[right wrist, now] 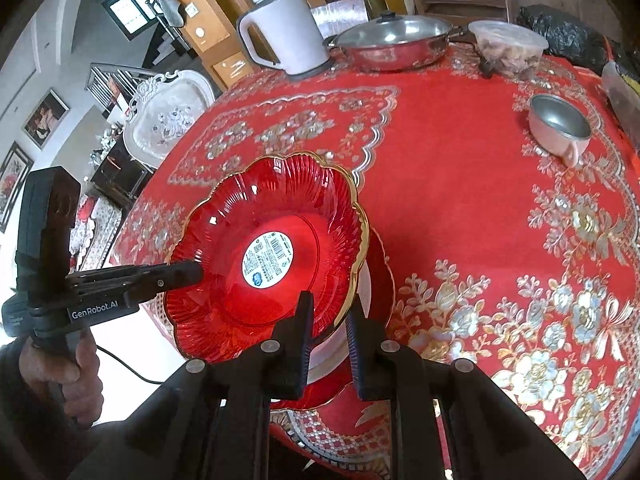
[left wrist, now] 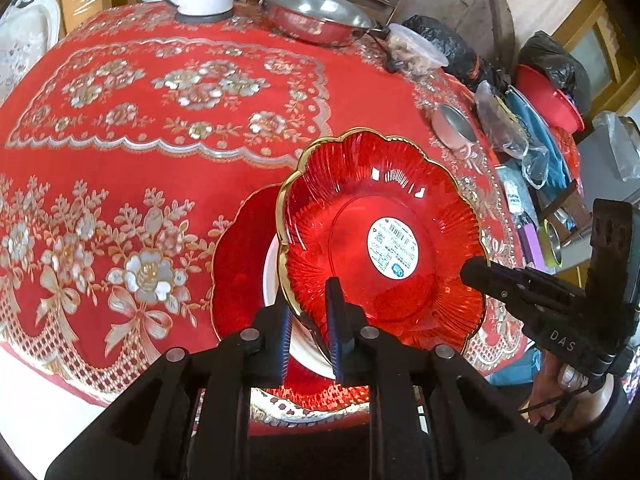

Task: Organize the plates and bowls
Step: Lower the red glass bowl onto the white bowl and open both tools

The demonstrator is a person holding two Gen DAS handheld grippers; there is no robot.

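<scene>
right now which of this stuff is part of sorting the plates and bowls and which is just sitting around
Part of the job:
red glass bowl, gripped at its rim by both the left claw and right claw
red plate beneath it
white dish on that plate

Just lying about:
white kettle
lidded steel pan
small metal cup
plastic food tub

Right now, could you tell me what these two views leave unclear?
- White dish under the red glass bowl: mostly hidden by the bowl in both views.
- Sticker text: too small.
- Lidded pan contents: hidden by the lid.
- Left gripper body: cut off by the bottom edge.
</scene>
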